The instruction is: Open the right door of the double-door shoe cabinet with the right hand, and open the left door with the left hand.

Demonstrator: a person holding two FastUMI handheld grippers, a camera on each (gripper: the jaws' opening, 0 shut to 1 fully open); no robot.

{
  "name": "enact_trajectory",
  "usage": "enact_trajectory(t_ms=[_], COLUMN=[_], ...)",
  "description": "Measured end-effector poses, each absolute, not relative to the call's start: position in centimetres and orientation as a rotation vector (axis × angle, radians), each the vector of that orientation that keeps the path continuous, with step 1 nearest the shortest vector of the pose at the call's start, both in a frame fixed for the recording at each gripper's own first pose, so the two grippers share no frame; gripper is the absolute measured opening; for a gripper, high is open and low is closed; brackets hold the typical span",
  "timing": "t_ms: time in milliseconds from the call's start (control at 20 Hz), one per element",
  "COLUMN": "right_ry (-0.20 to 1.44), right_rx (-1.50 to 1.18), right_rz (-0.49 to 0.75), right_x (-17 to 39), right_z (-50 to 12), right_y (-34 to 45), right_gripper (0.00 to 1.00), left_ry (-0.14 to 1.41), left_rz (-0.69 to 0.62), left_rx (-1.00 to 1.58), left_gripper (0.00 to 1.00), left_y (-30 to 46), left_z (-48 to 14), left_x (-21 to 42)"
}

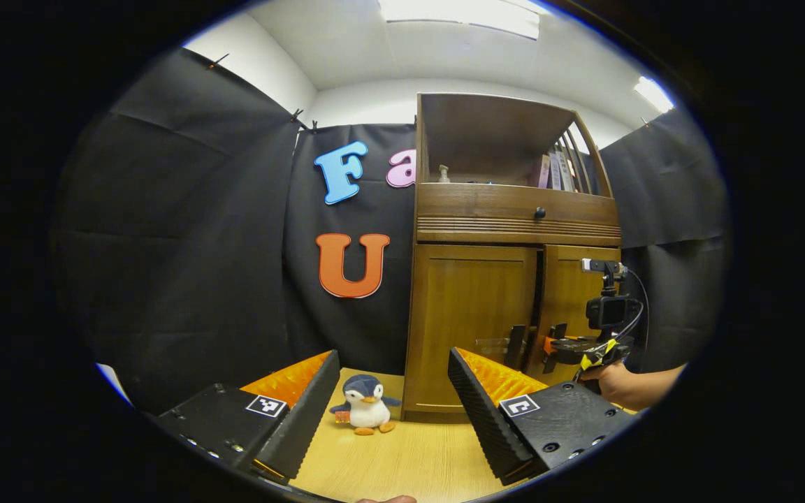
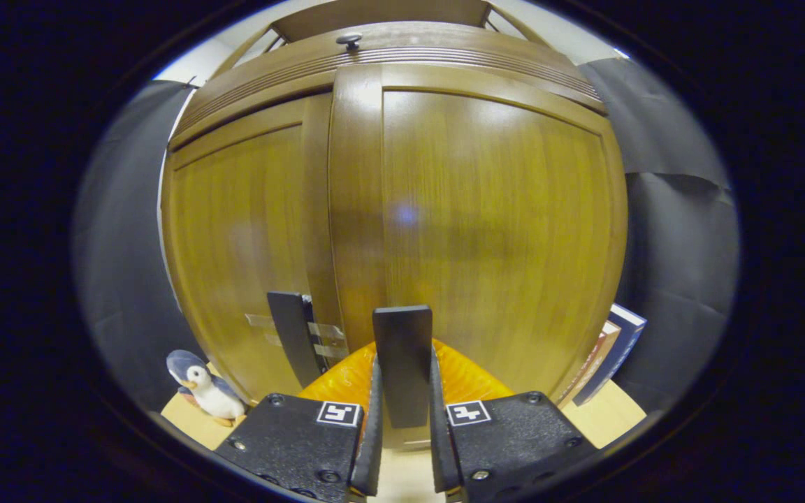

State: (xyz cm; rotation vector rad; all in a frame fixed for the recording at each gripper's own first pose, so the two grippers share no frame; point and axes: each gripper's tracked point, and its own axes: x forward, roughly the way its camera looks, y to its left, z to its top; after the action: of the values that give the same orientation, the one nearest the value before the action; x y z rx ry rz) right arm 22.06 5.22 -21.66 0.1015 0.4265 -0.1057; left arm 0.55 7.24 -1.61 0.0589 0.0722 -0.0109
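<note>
The wooden shoe cabinet (image 1: pixel 472 328) stands on the table against the back cloth. In the right gripper view my right gripper (image 2: pixel 402 374) is shut on the dark upright handle (image 2: pixel 402 342) of the right door (image 2: pixel 500 223). The left door (image 2: pixel 235 230) carries its own dark handle (image 2: pixel 291 335), untouched. In the left gripper view my left gripper (image 1: pixel 394 356) is open, well short of the left door (image 1: pixel 469 321) and low, with nothing between its fingers. Farther off, the right gripper (image 1: pixel 553 346), held by a hand (image 1: pixel 619 384), sits at the right door (image 1: pixel 574 300). A dark narrow gap runs between the two doors.
A small penguin toy (image 1: pixel 366 412) stands on the light wooden table (image 1: pixel 409 461) just left of the cabinet's base. A drawer with a round knob (image 1: pixel 539 212) and an open shelf sit above the doors. Books (image 2: pixel 612 356) lean at the cabinet's right side.
</note>
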Motion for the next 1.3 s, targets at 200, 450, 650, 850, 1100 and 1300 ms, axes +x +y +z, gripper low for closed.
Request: enact_trajectory(t_ms=[200, 450, 650, 850, 1100, 1300], right_ry=[0.433, 0.417, 0.409, 0.402, 0.398, 0.409], right_rx=[0.111, 0.113, 0.119, 0.130, 0.134, 0.144], right_rz=[-0.127, -0.181, -0.174, -0.150, -0.128, -0.092], right_x=[19.6, 16.6, 14.7, 12.7, 9.4, 7.9], right_z=[-21.2, -20.5, -20.2, -19.8, -19.3, -19.0], right_y=[4.7, 3.8, 2.9, 1.6, -0.6, -2.0], right_gripper=[0.32, 0.32, 0.31, 0.30, 0.28, 0.28], left_ry=[0.076, 0.099, 0.103, 0.109, 0.110, 0.113], left_rz=[-0.050, -0.121, -0.150, -0.180, -0.210, -0.242], left_rx=[0.055, 0.042, 0.041, 0.040, 0.055, 0.055], left_gripper=[0.95, 0.95, 0.95, 0.95, 0.95, 0.95], left_y=[7.5, 6.9, 5.5, 2.3, -1.5, -4.4], left_z=[-1.8, -2.3, -2.8, -3.2, -3.4, -3.7], left_x=[1.0, 1.6, 2.2, 1.9, 2.4, 2.9])
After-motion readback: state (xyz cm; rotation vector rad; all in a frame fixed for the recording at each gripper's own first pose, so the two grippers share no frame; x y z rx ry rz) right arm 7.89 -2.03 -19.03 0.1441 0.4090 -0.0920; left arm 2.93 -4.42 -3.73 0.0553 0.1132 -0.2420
